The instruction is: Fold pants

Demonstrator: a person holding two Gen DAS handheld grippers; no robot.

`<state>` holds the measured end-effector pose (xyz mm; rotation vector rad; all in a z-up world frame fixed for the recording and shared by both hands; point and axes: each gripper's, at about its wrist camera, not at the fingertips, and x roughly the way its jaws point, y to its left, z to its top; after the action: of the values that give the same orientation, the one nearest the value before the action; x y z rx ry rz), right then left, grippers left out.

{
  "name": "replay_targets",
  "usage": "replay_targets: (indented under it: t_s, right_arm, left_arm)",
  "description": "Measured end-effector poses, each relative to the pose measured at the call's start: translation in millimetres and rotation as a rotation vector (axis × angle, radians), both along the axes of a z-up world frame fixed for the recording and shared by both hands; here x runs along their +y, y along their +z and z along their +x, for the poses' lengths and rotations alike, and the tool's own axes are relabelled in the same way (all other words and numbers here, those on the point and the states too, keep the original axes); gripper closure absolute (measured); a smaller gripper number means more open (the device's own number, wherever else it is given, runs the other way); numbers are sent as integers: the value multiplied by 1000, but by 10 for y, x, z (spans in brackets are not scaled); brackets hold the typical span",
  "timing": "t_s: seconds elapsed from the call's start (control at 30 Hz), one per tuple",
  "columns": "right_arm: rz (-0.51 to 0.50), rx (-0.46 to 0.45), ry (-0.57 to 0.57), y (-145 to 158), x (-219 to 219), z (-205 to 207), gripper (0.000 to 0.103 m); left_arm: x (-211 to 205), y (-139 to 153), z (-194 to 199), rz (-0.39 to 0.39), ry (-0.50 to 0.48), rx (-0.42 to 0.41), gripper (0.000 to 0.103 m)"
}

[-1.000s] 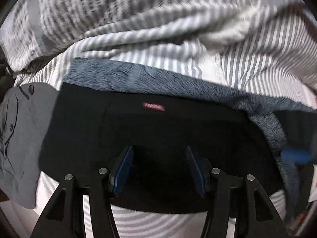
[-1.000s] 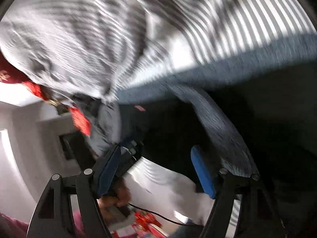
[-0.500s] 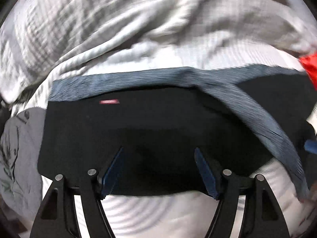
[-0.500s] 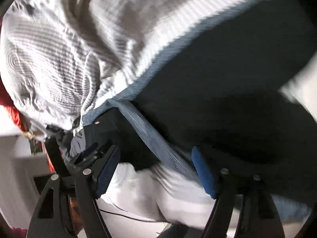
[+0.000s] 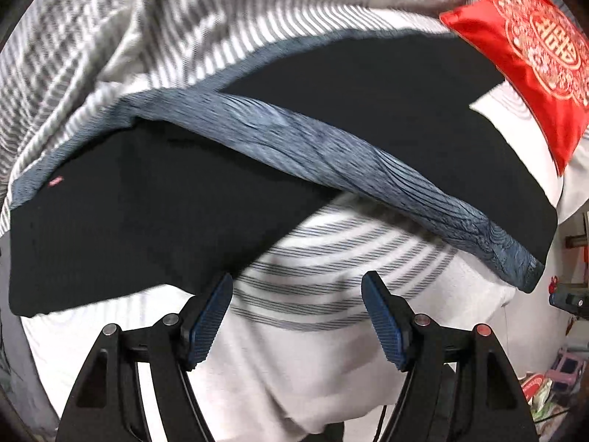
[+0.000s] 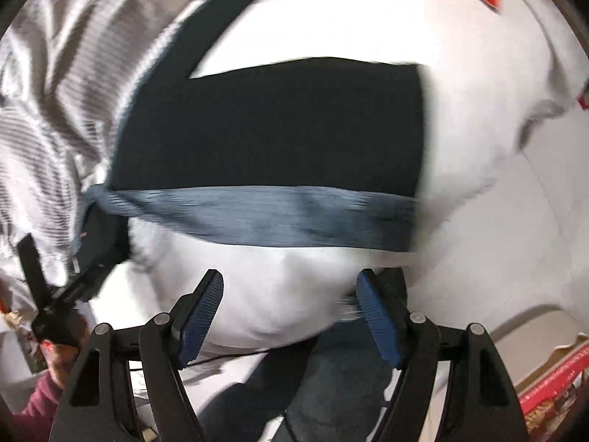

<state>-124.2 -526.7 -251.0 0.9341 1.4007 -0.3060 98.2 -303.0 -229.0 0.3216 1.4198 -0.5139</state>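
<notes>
Black pants [image 5: 121, 213] with a blue-grey inner lining strip [image 5: 331, 158] lie spread on a white striped bed sheet [image 5: 331, 258]. In the right wrist view the pants [image 6: 272, 125] show as a black panel with the blue-grey band [image 6: 272, 217] along its near edge. My left gripper [image 5: 296, 316] is open and empty over the sheet, just off the pants' near edge. My right gripper [image 6: 291, 311] is open and empty, a little short of the blue-grey band. The left gripper also shows in the right wrist view [image 6: 62, 294] at the pants' left end.
A red pillow with gold pattern [image 5: 530, 55] lies at the far right of the bed. A rumpled striped duvet [image 5: 147, 25] is heaped behind the pants. The bed's near edge lies just below both grippers, with floor clutter [image 6: 545, 386] at the lower right.
Both grippers have pulled back toward the bed's near edge and swung right. The left gripper was over the black cloth and is now off it, over bare sheet.
</notes>
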Motion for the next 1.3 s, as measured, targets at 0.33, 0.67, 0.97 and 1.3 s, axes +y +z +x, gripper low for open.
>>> replay_targets:
  t_s: [0.33, 0.67, 0.97, 1.3]
  right_arm:
    - [72, 1, 76, -576, -457, -224, 26]
    - [359, -130, 57, -596, -653, 13, 100]
    - [460, -365, 89, 241, -1212, 992, 100]
    - [325, -407, 228, 370, -1929, 2818, 100]
  left_arm:
    - [-344, -111, -274, 66, 70, 24, 29]
    - [-630, -238, -332, 151, 100, 57, 29]
    - [-714, 65, -55, 158, 199, 43, 29]
    - [-744, 377, 143, 124, 369, -9, 29]
